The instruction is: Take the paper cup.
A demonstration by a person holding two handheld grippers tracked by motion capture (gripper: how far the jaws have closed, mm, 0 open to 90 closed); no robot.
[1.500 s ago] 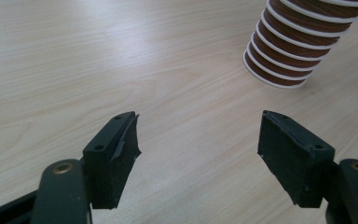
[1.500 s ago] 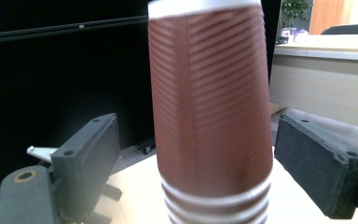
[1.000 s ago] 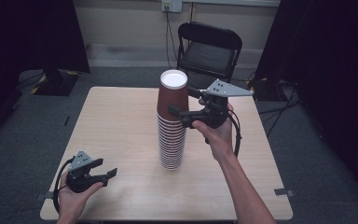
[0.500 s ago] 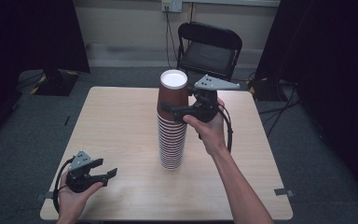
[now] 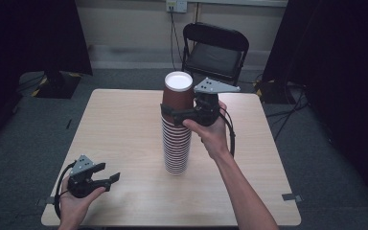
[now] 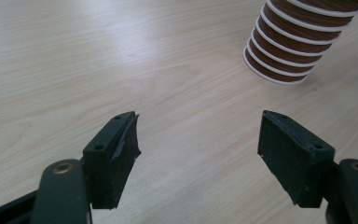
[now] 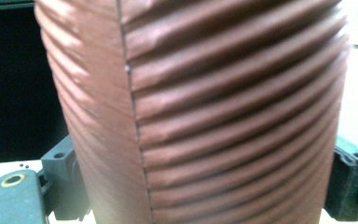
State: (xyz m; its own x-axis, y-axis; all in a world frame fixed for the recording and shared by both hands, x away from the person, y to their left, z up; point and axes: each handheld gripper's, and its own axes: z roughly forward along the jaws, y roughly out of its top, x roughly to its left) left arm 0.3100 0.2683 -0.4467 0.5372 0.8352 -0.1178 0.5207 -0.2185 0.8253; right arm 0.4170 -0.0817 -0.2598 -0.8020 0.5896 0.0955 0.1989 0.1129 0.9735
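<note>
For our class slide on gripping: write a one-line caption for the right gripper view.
Right gripper jaws straddle the ribbed brown top cup of the stack, one on each side.

Looks like a lab or studio recording room, not a home. Bare wooden table [image 5: 124,124] on grey carpet, black curtains [image 5: 33,33] hanging left and right of the grippers. Beyond the right gripper [image 5: 172,114]: folding chair [image 5: 213,50], wall socket [image 5: 176,5], trailing cables.

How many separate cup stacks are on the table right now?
1. The stack of brown paper cups stands upside down near mid-table, with the right gripper around its top cup. The left gripper waits open near the table's front-left corner.
</note>
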